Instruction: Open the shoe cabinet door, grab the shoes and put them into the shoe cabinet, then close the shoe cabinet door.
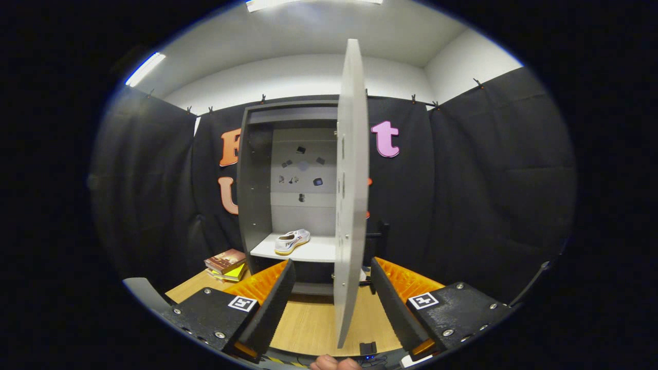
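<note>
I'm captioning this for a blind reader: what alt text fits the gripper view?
An open gripper straddles the edge of a grey shoe cabinet's swung-out door. One white shoe sits on the shelf inside; books lie left of the cabinet.

Cabinet door edge-on between my fingers

My gripper [331, 303] is spread wide around the open door [351, 195]; 1 shoe [292, 241] sits on the cabinet [254, 195] shelf.

A grey shoe cabinet [255, 169] stands open on the wooden surface. Its door [351, 195] is swung out edge-on, reaching between the spread fingers of the tool [331, 298]. A white shoe [291, 241] with a tan sole lies on the cabinet's white shelf.
</note>
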Demonstrator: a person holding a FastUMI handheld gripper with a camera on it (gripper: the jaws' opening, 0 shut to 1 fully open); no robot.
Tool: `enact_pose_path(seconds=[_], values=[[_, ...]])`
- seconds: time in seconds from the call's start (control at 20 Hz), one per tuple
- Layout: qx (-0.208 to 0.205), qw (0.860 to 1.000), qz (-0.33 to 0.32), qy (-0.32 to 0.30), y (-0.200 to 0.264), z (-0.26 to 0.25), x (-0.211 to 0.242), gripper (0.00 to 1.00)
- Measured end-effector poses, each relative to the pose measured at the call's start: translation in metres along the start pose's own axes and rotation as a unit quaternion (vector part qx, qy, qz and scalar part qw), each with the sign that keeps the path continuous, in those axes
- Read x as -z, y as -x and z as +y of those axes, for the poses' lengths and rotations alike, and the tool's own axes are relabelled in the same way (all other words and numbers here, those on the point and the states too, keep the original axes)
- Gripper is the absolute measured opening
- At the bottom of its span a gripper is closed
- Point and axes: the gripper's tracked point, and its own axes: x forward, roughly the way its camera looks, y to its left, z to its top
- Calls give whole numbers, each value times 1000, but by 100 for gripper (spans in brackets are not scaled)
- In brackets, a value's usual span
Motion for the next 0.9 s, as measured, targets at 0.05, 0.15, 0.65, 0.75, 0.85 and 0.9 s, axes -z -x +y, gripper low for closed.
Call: enact_pose_path(seconds=[0.05,0.15,0.65,0.75,0.85,0.9], values=[[2,1000,1,-4,1,-11,5,92],[6,1000,2,-16,-2,-36,10,92],[1,999,10,-49,-55,-75,34,92],[2,999,10,-51,-61,-67,33,92],[-1,999,9,-41,-67,-62,34,90],[-3,999,13,-44,-65,-55,34,89]])
